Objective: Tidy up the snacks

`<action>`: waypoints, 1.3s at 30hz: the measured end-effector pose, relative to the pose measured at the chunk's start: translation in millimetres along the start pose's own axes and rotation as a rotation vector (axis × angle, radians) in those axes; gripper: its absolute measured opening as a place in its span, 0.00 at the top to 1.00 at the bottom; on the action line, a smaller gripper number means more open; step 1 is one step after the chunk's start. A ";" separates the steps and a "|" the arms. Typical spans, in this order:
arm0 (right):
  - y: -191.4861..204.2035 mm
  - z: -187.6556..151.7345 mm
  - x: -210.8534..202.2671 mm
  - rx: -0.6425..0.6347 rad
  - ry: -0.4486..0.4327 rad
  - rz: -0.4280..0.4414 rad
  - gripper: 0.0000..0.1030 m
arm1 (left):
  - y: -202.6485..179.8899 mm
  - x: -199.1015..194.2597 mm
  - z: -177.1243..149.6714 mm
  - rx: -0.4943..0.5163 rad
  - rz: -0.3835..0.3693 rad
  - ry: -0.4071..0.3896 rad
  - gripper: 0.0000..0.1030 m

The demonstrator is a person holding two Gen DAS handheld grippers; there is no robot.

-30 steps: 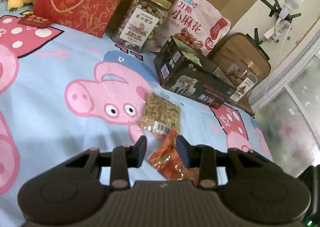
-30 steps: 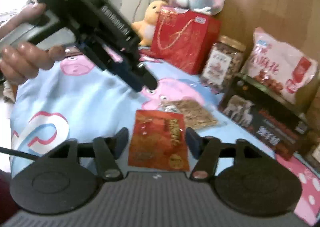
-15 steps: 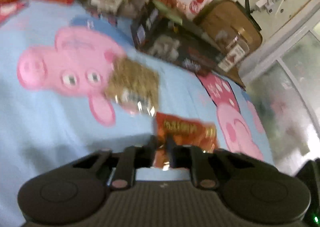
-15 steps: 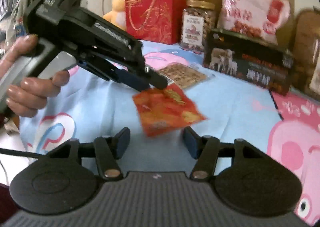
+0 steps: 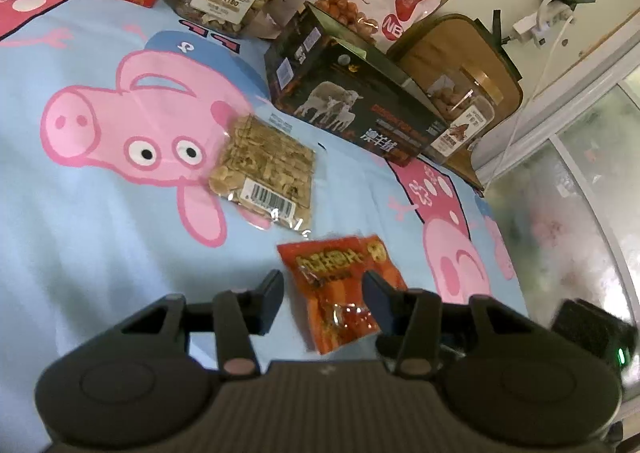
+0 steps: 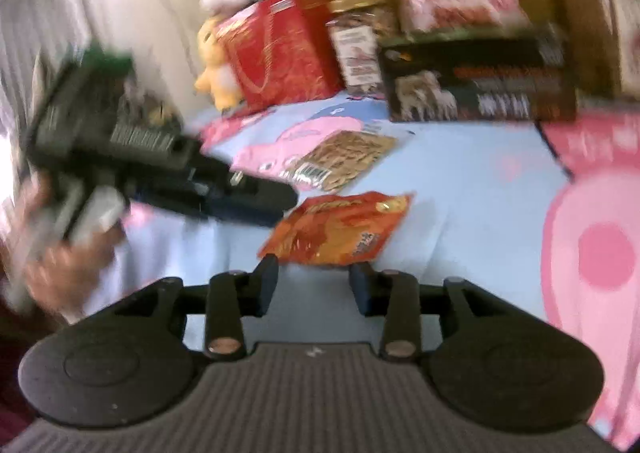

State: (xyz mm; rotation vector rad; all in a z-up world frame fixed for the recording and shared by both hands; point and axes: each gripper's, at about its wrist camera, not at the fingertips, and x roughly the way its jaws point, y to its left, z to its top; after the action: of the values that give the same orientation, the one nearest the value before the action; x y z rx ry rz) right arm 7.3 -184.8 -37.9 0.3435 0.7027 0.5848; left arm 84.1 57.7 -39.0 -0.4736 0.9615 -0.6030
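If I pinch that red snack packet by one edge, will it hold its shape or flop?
The red snack packet will probably flop: it is a thin, crinkled pouch lying flat on the sheet. Its glossy film may slip. It looks light, so a nudge likely slides it.

Orange packet [image 5: 340,285] lies before nut packet [image 5: 266,169], boxes and jars behind.

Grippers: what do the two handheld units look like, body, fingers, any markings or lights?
Both alike: dark grey ribbed body, two round side housings, black linkage arms with copper-coloured pivot pins. The left gripper has dark blue-black pads. The right gripper matches. Seen from the right wrist, the left unit shows blurred white lettering. A green light glows at the left view's edge.
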 end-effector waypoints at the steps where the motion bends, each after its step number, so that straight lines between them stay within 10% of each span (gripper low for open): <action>1: -10.7 3.0 2.4 0.083 0.000 0.030 0.58 | 0.6 0.1 -0.1 -0.004 -0.003 0.000 0.57; 3: -30.9 6.9 8.7 0.248 0.003 0.092 0.58 | 2.5 -0.5 -0.4 -0.015 -0.010 -0.001 0.57; 7: -55.3 5.9 22.7 0.486 0.018 0.148 0.91 | 8.8 -1.7 -0.7 -0.059 -0.036 -0.009 0.57; 14: -74.6 -7.2 25.3 0.771 0.013 0.371 0.94 | 15.0 -9.0 -2.1 -0.140 -0.123 -0.026 0.57; 23: -77.4 29.6 10.2 0.729 -0.069 0.488 0.94 | -22.2 -9.3 41.5 -0.057 -0.181 -0.087 0.70; 34: -103.3 139.1 -9.3 0.446 -0.294 0.224 0.94 | -94.6 68.3 152.4 0.140 -0.082 -0.145 0.63; 39: -94.3 170.9 7.5 0.110 -0.285 -0.251 0.74 | -94.4 92.2 159.6 0.127 -0.010 -0.137 0.63</action>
State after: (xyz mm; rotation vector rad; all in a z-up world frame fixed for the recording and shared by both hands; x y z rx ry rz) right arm 165.9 -271.9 35.6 0.4235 0.4941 0.2522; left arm 237.0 -56.2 41.9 -0.4012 0.7862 -0.6288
